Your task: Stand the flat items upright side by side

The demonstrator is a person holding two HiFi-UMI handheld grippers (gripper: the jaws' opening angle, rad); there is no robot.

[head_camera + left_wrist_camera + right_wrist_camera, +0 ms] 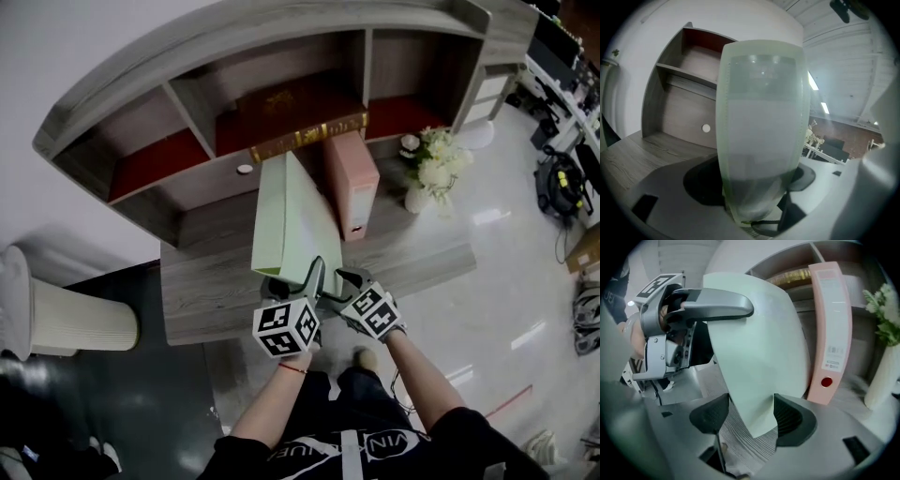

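Observation:
A pale green binder [281,220] leans tilted on the grey desk [206,272], its near end raised at the front edge. My left gripper [292,277] is shut on that near end, and in the left gripper view the binder's spine [759,131] fills the gap of the gripper [752,183]. Close beside it on the right, my right gripper [339,286] is shut on the binder's lower corner [759,362], the gripper [750,416] pressing both faces. A pink binder [352,183] [829,329] stands upright just right of the green one.
A curved wooden hutch [281,37] with red-lined cubbies backs the desk; a dark gold-edged book [300,117] lies in its middle cubby. A white vase of flowers [427,173] stands right of the pink binder. A ribbed white bin [80,319] stands on the floor at left.

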